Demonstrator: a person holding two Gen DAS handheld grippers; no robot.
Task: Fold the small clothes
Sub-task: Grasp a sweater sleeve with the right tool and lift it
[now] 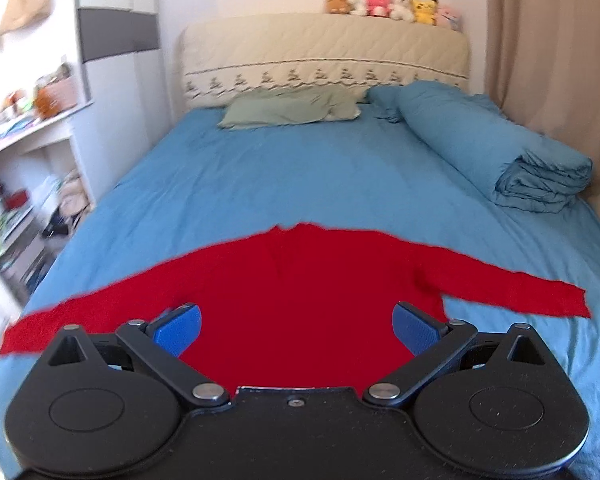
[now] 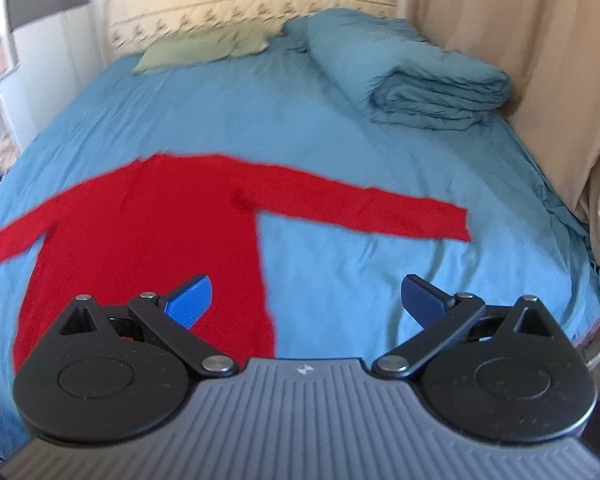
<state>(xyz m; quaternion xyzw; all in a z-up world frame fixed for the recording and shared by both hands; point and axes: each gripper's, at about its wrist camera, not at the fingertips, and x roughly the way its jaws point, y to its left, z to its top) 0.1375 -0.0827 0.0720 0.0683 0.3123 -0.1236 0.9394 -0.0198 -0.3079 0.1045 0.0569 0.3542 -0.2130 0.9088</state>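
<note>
From my left wrist camera, the red long-sleeved sweater [image 1: 300, 280] lies flat on the blue bedsheet [image 1: 260, 176], both sleeves stretched out sideways. My left gripper [image 1: 296, 330] is over the sweater's lower body, its blue pads [image 1: 178, 328] spread wide with nothing between them. I cannot tell whether they touch the cloth. Farther up the bed lie a green pillow [image 1: 288, 110] and a rolled blue duvet [image 1: 496, 148]; plush toys [image 1: 392, 5] line the top of the headboard [image 1: 324, 54].

From my right wrist camera, the sweater [image 2: 148, 232] sits left of centre, one sleeve reaching right across the sheet [image 2: 340, 288]. My right gripper [image 2: 306, 300] is also spread wide and empty, straddling the sweater's right side edge: the left pad [image 2: 190, 300] is over red cloth, the other over bare sheet. The duvet [image 2: 420, 84] lies beyond, beside a beige curtain [image 2: 500, 40].
</note>
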